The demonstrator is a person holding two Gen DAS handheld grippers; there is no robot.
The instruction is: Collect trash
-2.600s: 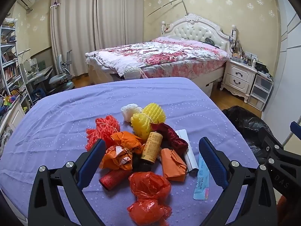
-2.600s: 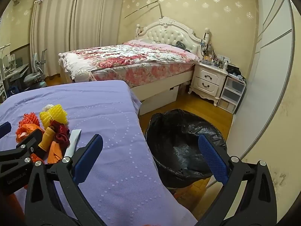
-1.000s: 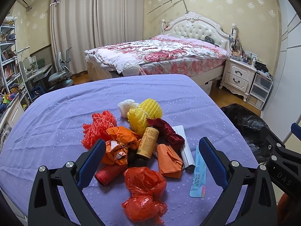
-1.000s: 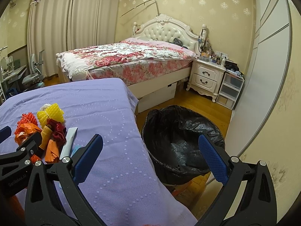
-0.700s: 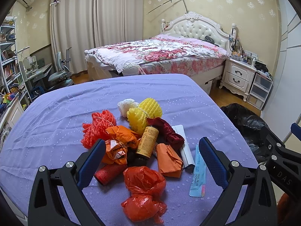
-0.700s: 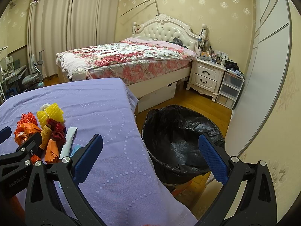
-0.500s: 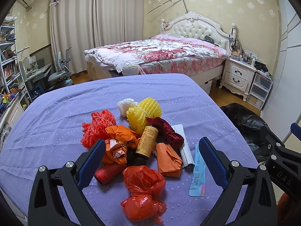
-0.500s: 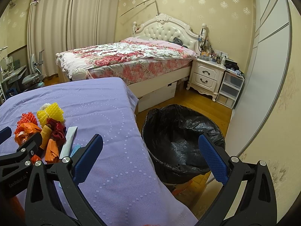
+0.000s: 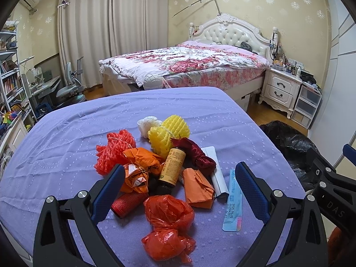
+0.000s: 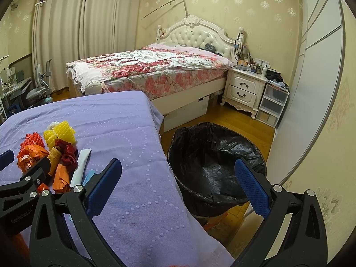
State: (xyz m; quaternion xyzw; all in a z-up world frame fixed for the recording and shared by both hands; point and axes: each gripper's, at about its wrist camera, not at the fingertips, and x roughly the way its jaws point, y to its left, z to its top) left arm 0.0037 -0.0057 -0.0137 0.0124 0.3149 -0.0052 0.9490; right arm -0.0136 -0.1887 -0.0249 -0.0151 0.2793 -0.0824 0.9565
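A pile of trash lies on the purple-covered table (image 9: pixel 66 133): a crumpled red plastic bag (image 9: pixel 169 224) nearest me, an orange paper wad (image 9: pixel 198 188), a brown bottle (image 9: pixel 172 168), yellow foam nets (image 9: pixel 169 133), a red foam net (image 9: pixel 115 149), a dark red wrapper (image 9: pixel 195 155) and a light blue sachet (image 9: pixel 233 202). My left gripper (image 9: pixel 178 193) is open and empty, just above the red bag. My right gripper (image 10: pixel 178 189) is open and empty, over the table's right edge beside the black-lined trash bin (image 10: pixel 213 166). The pile also shows in the right wrist view (image 10: pixel 55 155).
A bed with a floral cover (image 9: pixel 189 64) stands behind the table. A white nightstand (image 10: pixel 244 89) and plastic drawers (image 10: pixel 272 102) stand to the right. A desk, chair (image 9: pixel 69 89) and bookshelves are at the left. A wardrobe wall (image 10: pixel 311 89) is close behind the bin.
Both grippers have drifted back slightly from the pile and bin. Both stay open and nothing on the table has moved.
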